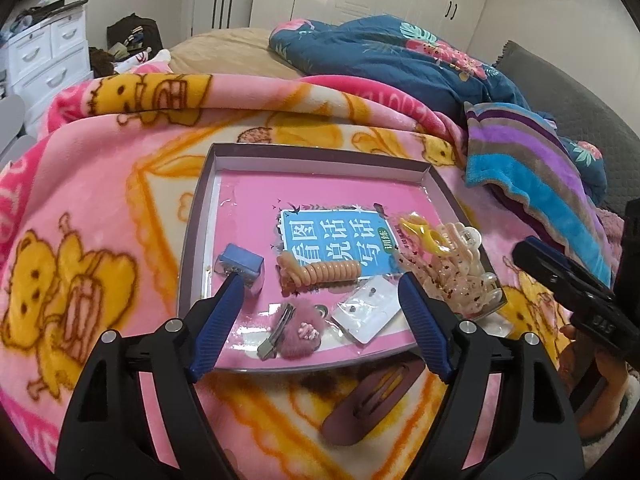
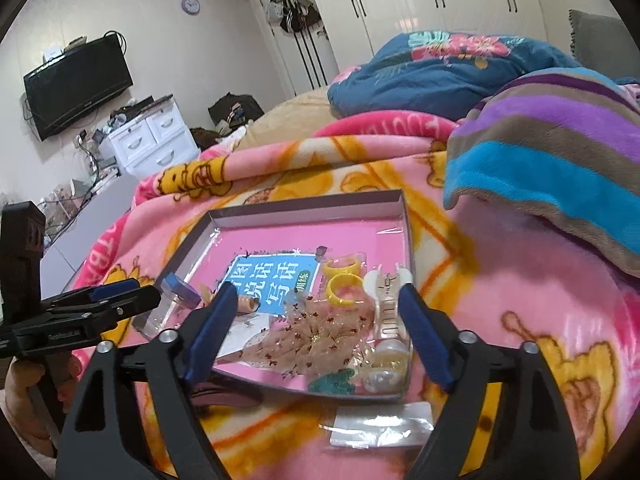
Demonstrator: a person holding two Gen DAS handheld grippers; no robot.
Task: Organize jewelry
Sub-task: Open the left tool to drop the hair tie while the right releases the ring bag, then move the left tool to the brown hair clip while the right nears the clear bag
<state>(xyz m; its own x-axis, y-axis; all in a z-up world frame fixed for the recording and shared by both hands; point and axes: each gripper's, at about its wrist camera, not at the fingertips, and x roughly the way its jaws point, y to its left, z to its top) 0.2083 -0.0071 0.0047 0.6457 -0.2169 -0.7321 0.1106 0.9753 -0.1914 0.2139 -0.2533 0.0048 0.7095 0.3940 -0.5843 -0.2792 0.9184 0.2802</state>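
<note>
Plastic and soft stuff, mostly, so I expect everything here to be light and easy to crush or flick away. Both my tools hang over the near edge of the tray (image 1: 200,216), which sits on a pink bear blanket (image 1: 80,208) on the bed.

My left tool (image 1: 320,280) is spread wide with nothing between its pads. Just ahead of it, inside the tray, lie a furry pink clip (image 1: 298,332), a clear earring card (image 1: 370,308), and a coiled peach hair tie (image 1: 320,270). By its left fingertip stands a small blue-lidded box (image 1: 240,266). A brown snap clip (image 1: 372,404) lies below it on the blanket, outside the tray.

My right tool (image 2: 316,300) is also spread and grips nothing. Between its fingers, in the tray's near right corner, are a speckled claw clip (image 2: 312,332), two yellow rings (image 2: 340,280), a cream claw clip (image 2: 386,304) and pearl-like pieces (image 2: 382,378). A clear packet (image 2: 380,426) lies under it, on the blanket.

I judge the snap clip thin and stiff, best pinched across its narrow width. The packet and card look slick and floppy; I would take them by an edge. Claw clips are springy and smooth, so I would grip the body, not the teeth. The hair tie will squash and stretch.

Blue printed paper (image 1: 332,236) on the tray floor carries large Chinese characters, seen upside down by the left camera; they appear to read 看图说话写话, with 训练 on a green tag.
</note>
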